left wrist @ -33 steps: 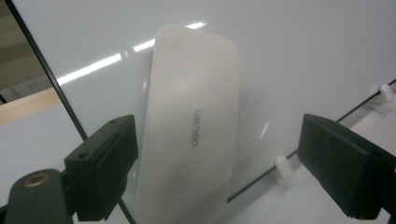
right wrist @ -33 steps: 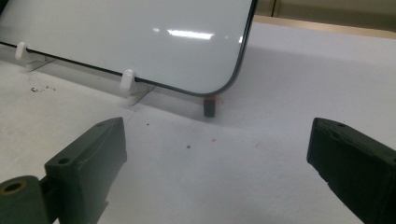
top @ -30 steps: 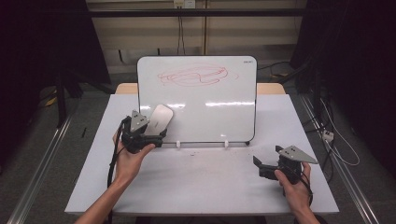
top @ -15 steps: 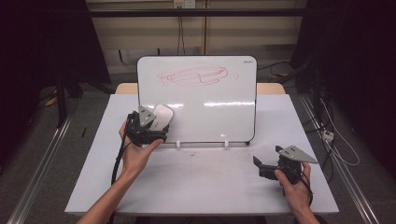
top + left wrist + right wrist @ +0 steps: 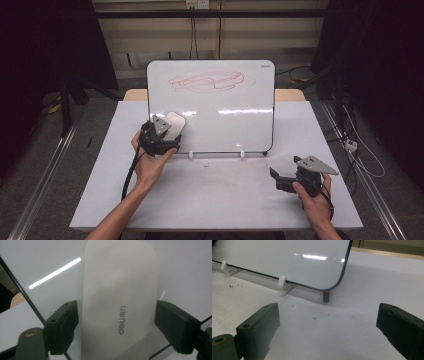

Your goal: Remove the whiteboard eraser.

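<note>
My left gripper (image 5: 161,136) has its jaws apart either side of the white Deli eraser (image 5: 120,302), which lies flat against the whiteboard (image 5: 220,115); the left jaw is just beside it, whether it touches I cannot tell. Red scribble (image 5: 207,80) sits well above the jaws. My right gripper (image 5: 286,180) rests on the table (image 5: 225,195), jaws apart and empty, with a white clip (image 5: 281,281) and small dark block (image 5: 326,296) ahead of them.

White table (image 5: 215,200) amid dark curtains (image 5: 45,60), grey floor (image 5: 45,165).
</note>
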`<state>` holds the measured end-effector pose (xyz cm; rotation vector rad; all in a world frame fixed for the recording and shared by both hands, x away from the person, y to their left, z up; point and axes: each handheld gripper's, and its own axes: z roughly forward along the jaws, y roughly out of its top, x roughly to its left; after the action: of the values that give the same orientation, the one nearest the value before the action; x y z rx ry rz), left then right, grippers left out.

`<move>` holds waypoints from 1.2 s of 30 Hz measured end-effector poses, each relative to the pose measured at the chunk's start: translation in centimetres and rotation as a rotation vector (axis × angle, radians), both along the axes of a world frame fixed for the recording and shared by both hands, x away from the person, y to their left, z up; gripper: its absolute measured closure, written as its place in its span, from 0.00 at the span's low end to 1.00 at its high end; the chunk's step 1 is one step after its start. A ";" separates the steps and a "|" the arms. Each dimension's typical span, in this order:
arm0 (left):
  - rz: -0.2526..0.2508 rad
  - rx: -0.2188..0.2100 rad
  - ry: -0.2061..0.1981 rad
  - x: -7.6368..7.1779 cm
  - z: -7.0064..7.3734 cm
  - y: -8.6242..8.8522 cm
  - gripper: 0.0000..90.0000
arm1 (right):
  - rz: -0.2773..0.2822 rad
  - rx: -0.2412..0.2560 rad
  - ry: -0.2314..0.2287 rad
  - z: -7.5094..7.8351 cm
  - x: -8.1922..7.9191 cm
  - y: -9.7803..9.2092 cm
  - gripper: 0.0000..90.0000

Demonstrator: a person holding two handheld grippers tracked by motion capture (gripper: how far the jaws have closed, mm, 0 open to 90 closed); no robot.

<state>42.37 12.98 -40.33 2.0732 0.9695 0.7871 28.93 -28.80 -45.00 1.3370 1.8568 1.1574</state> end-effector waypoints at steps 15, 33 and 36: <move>0.021 0.048 -0.017 0.0 -0.3 -0.6 0.34 | -0.002 -0.001 -0.001 0.1 -0.1 0.0 0.06; -0.033 -0.047 0.024 0.5 0.1 0.7 0.34 | -0.007 0.007 0.001 0.1 0.1 0.1 0.06; -0.044 -0.070 0.045 0.5 0.1 1.0 0.34 | -0.009 0.008 0.002 0.1 0.2 0.0 0.06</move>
<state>42.90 13.95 -40.20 2.0527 0.9588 0.6775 29.08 -28.80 -44.93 1.3499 1.8483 1.1600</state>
